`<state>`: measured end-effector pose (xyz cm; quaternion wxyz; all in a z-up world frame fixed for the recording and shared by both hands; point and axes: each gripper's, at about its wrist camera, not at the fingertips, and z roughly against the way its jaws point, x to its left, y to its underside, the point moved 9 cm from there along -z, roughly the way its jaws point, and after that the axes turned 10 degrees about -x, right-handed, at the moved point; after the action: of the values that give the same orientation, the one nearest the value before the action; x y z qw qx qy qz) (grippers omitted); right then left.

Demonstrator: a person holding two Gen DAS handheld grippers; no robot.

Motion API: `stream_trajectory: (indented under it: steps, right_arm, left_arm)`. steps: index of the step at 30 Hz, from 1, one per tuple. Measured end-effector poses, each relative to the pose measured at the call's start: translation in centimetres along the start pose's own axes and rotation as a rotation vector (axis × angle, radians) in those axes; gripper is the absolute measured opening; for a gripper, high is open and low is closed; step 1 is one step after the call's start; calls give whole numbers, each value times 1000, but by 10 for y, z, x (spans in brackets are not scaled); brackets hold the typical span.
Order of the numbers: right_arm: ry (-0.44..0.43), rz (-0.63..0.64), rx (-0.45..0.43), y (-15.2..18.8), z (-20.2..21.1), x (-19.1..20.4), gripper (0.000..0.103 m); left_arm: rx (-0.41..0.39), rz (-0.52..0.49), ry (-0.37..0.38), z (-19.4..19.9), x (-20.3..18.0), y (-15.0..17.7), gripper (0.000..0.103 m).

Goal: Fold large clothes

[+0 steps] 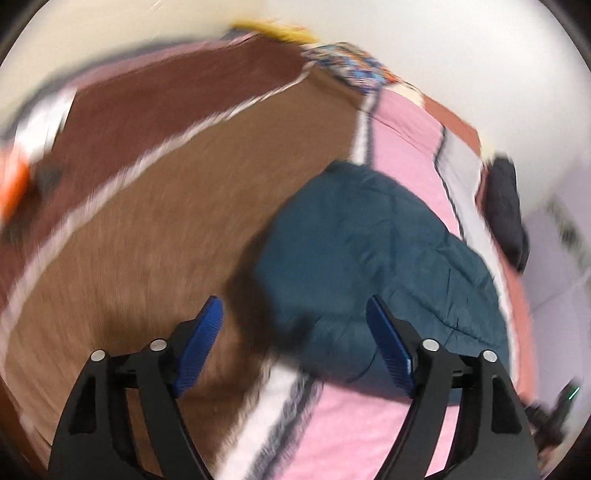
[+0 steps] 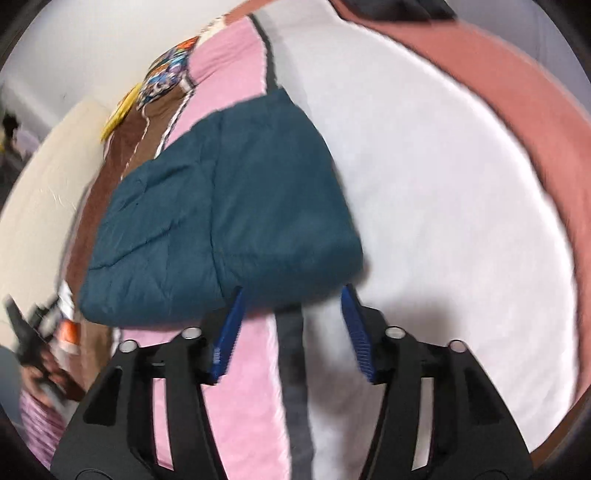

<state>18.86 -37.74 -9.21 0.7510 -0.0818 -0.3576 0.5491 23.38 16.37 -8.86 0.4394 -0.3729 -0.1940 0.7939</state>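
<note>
A dark teal quilted garment (image 1: 373, 266) lies folded into a compact rectangle on a colour-block bedspread (image 1: 177, 221). It also shows in the right wrist view (image 2: 229, 214). My left gripper (image 1: 295, 314) is open and empty, hovering just short of the garment's near edge. My right gripper (image 2: 291, 299) is open and empty, its blue pads (image 2: 231, 332) just short of the garment's near corner. Both views are motion-blurred.
The bedspread has brown, pink (image 2: 243, 398), white (image 2: 424, 184) and rust panels. A patterned cushion (image 1: 354, 62) and a yellow item (image 1: 277, 31) lie at the far end. A dark item (image 1: 506, 206) sits at the bed's edge. The other handheld gripper (image 2: 33, 339) shows at the left.
</note>
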Motion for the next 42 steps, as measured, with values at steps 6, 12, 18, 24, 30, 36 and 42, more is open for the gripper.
stream_trajectory:
  steps: [6,12,18,24,30,36,42]
  right_arm:
    - [-148,-294,46,13,-13,-11,70]
    - [-199,-430,22,-2,-23,-13,74]
    - [-186,-492,27,-7,-40,-14,75]
    - [-180,-551,17,-10,-61,-11,78]
    - [-125,-530,4,-22,-80,-14,53]
    - [-160,-431,-18,-23,-61,-5,25]
    - [-169,-388,-8,-1,-25,-4,24]
  left_arm:
    - [49,294,91,-24,20,33,79]
    - [-33,290,107,-45,6,11,81]
    - [107,308,159,-73,-5,26,82]
    - [144,387,177,-103,-10,45,82]
    - [146,249,157,-106,-34,35,34]
    - [98,161,159,-85,-40,30,22]
    - [91,112,188,-39,-36,35,21]
